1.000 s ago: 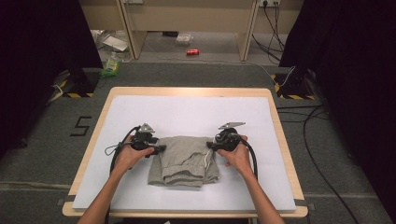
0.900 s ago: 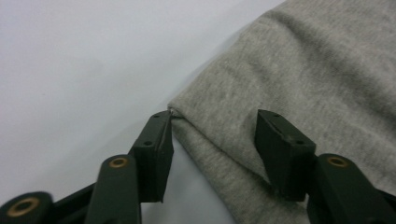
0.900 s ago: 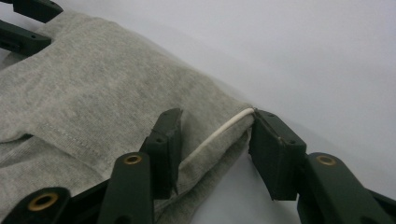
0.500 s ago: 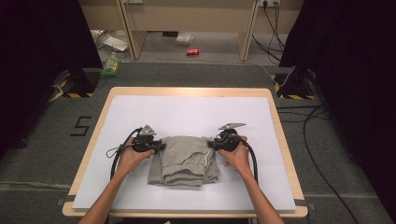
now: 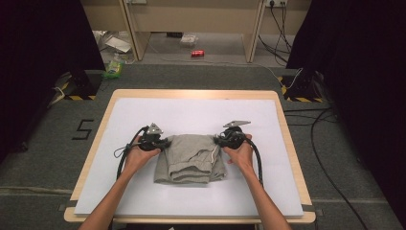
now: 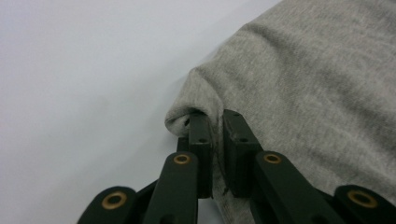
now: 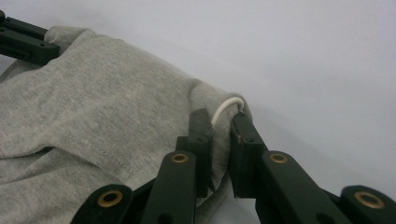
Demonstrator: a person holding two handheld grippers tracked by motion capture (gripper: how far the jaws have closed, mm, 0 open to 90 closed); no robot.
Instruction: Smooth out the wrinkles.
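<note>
Pinching the far corners of the folded grey garment (image 5: 190,158) at mid-table, my left gripper (image 6: 215,122) and right gripper (image 7: 223,122) have just been closing and now clamp cloth — the right also traps the white drawstring (image 7: 224,108). To do this well, I judge both hands must lift together, keeping the edge taut and level.

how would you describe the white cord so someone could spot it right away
On the white table lies a folded grey garment. At its right corner, a thin white cord loops out of the fabric, the only white strand on the grey cloth.
</note>
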